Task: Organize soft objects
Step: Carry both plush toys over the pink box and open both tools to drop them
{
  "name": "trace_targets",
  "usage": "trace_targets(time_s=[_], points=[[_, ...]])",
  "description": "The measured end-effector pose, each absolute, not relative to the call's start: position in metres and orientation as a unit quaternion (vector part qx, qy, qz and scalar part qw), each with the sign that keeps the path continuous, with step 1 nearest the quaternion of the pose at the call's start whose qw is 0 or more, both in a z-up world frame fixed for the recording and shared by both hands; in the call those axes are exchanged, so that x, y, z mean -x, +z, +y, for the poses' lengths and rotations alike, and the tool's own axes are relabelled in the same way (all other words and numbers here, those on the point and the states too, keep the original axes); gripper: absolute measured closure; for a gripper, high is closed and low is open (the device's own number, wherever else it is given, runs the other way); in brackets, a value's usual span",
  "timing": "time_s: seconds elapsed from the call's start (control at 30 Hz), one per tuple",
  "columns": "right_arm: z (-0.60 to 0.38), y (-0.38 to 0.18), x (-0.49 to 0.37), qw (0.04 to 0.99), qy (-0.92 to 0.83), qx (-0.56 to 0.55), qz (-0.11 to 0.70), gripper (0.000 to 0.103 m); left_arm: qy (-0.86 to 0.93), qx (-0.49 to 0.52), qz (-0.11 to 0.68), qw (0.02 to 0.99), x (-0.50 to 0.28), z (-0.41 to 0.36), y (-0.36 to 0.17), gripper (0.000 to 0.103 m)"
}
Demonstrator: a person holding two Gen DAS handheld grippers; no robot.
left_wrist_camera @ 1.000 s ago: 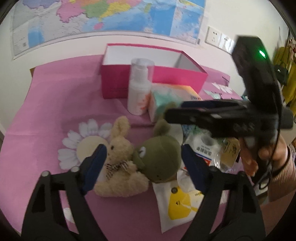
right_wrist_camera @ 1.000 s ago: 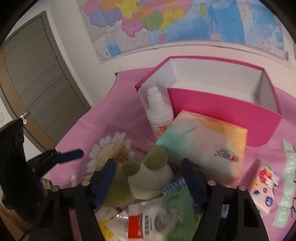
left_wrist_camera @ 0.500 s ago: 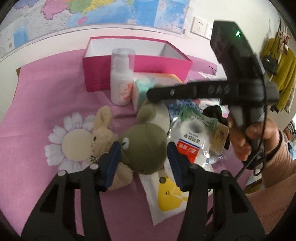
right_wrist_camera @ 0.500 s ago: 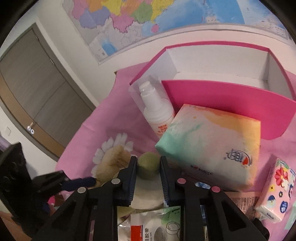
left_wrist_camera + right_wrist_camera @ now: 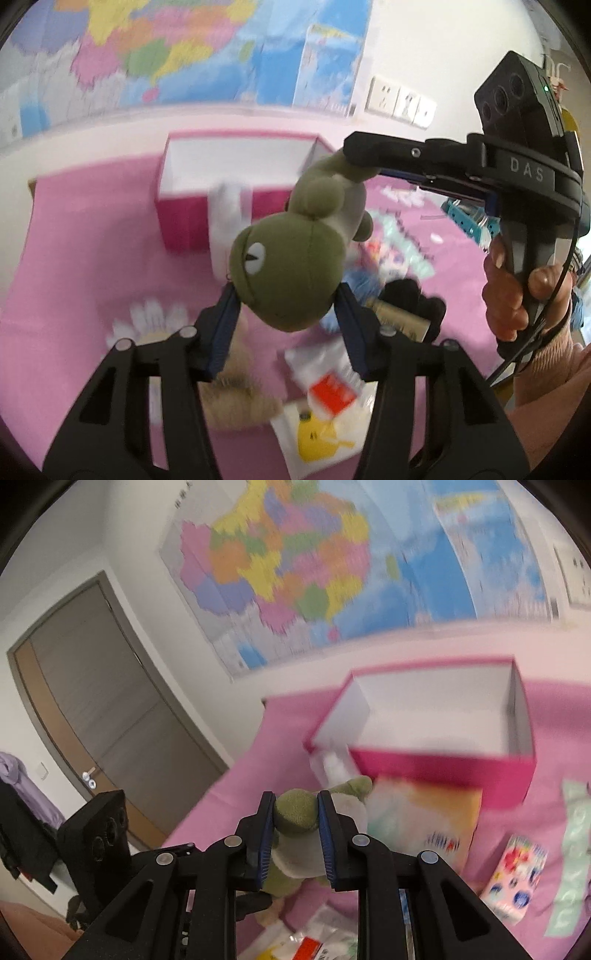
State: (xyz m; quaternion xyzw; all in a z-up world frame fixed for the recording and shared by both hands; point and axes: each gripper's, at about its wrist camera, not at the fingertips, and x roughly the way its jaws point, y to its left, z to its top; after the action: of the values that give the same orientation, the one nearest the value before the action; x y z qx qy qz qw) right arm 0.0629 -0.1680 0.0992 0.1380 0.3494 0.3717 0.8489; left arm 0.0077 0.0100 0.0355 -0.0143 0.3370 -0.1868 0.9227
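Since the earlier frame the frog (image 5: 295, 254) has come up off the surface (image 5: 74, 266), and both tools have just been closing onto it. The left tool (image 5: 284, 302) now clamps the frog's head between its blue pads, which press in on either side. The right tool (image 5: 295, 834) is pinched narrow on a green limb at the frog's other end; in the left view its black finger lies across that limb, with a hand (image 5: 524, 288) gripping the handle at the right. The frog hangs stretched between the two tools, clear of the pink cloth. Below it, blurred, lie a tan plush (image 5: 236, 398), a clear packet with a red label (image 5: 328, 384) and a white bag with a yellow print (image 5: 314, 435). Farther back a white bottle (image 5: 229, 225) stands just before the pink box (image 5: 436, 746), whose white inside is open to view. A pastel tissue pack (image 5: 424, 819) lies against the box's near wall. A map (image 5: 314, 572) covers the wall behind, and a door (image 5: 103, 709) stands at the left.
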Motion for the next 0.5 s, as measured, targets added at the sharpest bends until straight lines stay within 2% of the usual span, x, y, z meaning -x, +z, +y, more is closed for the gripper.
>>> trace_targets(time_s=[0.27, 0.5], points=[[-0.176, 0.156, -0.1, 0.879, 0.362, -0.139, 0.278, 0.081, -0.174, -0.03, 0.302, 0.937, -0.069, 0.011, 0.091, 0.049], [-0.162, 0.158, -0.155, 0.886, 0.343, -0.142, 0.277, 0.081, -0.154, -0.035, 0.34, 0.927, -0.133, 0.019, 0.083, 0.049]])
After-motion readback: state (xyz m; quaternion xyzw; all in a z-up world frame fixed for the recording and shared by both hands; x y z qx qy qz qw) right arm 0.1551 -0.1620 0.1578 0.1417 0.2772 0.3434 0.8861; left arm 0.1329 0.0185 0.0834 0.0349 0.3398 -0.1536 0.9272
